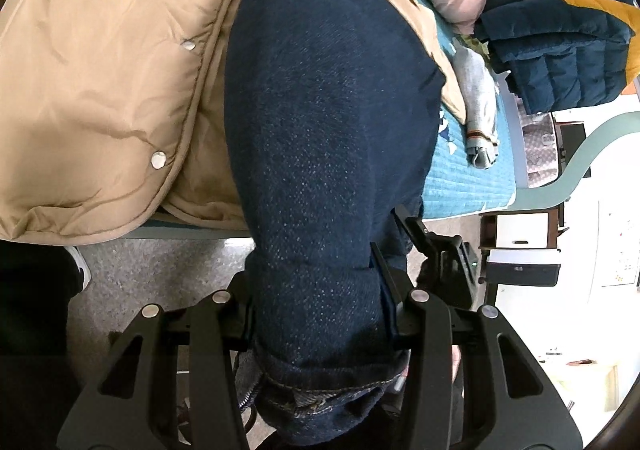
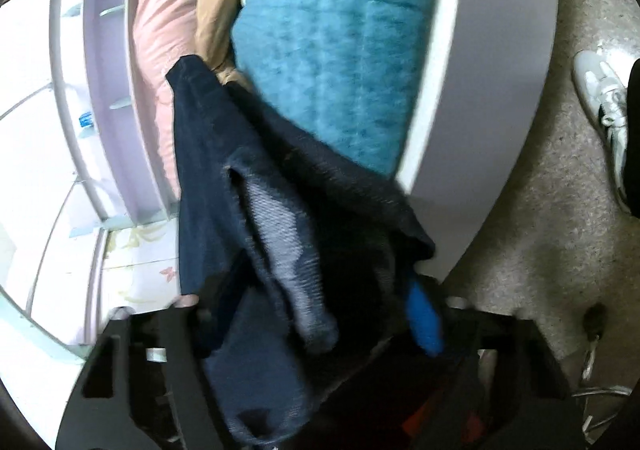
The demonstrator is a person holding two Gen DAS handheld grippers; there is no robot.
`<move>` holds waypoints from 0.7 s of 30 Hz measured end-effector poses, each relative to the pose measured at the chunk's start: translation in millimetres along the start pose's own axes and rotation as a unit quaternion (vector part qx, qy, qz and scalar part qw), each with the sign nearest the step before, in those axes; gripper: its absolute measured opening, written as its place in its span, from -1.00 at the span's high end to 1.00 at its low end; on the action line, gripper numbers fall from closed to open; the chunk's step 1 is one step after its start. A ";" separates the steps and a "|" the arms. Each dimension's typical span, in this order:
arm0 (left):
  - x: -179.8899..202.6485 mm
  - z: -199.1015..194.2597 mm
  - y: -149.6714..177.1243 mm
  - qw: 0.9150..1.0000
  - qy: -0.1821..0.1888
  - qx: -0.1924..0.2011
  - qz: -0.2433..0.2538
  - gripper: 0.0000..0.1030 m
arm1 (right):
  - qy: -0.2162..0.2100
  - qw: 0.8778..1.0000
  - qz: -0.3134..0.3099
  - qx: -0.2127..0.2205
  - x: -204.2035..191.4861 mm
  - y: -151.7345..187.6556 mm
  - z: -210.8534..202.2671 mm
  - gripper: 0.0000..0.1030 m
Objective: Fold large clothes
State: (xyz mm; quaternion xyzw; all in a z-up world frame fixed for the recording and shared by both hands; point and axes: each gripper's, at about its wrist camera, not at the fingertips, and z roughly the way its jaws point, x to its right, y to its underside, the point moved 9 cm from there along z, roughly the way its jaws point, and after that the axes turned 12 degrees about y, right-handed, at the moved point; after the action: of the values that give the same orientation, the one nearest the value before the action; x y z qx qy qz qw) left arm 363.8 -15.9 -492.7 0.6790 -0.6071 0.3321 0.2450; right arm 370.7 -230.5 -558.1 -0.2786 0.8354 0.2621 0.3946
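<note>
Dark blue jeans [image 1: 328, 121]: coarse, matt denim, flecked weave, paler inside [image 2: 280, 226]. Tan jacket [image 1: 100, 61]: smooth, faintly glossy padded cloth, shiny metal snaps [image 1: 158, 159]. Teal bedcover [image 1: 468, 181]: quilted, matt cloth. Left gripper [image 1: 320, 314]: matt black plastic, bright metal pins. Floor [image 2: 532, 242]: rough, speckled.

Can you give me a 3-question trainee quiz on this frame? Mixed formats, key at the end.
1. True or false: the left gripper is shut on the dark blue jeans.
2. Multiple choice: in the left wrist view, what lies under the jeans on the bed? A) tan puffer coat B) white towel C) red blanket
3. Fill in: the quilt covering the bed in the right wrist view is ____ in colour.

Key: 1 true; 2 A; 3 teal. Note: the right gripper also has the jeans bunched between its fingers, though that view is blurred.
</note>
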 end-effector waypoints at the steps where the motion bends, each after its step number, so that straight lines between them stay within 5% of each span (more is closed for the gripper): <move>1: -1.9 1.2 0.5 1.000 0.000 -0.003 -0.001 0.14 | 0.004 1.000 -0.003 -0.002 -1.3 1.1 -1.3 -0.12; 3: -7.9 4.5 2.1 1.000 -0.005 -0.009 -0.002 0.13 | 0.007 1.000 -0.021 0.003 -5.4 2.1 -5.5 0.22; 7: -15.7 6.1 4.0 1.000 -0.016 -0.011 -0.001 0.07 | 0.043 0.997 -0.058 0.021 -19.0 8.2 -20.3 0.52; 10: -20.6 5.4 4.8 0.999 -0.040 -0.022 0.000 -0.22 | 0.066 0.992 -0.097 0.039 -29.7 11.9 -29.4 0.58; 12: -17.9 -3.8 1.4 0.998 -0.062 -0.015 0.024 -0.70 | 0.074 0.989 -0.117 0.049 -37.0 13.1 -37.6 0.60; 17: -4.3 -32.7 -21.0 0.996 -0.051 0.007 0.071 -0.75 | 0.086 0.985 -0.143 0.053 -40.5 15.1 -42.1 0.61; 21: -9.0 -30.0 -75.6 0.993 -0.073 0.037 0.084 -0.75 | 0.094 0.985 -0.137 0.052 -37.2 15.4 -35.4 0.61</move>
State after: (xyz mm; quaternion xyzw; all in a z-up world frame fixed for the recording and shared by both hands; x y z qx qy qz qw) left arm 433.5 23.0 -474.4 0.6567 -0.6657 0.3229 0.1462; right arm 362.0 -233.3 -505.3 -0.3929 0.8353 0.1349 0.3602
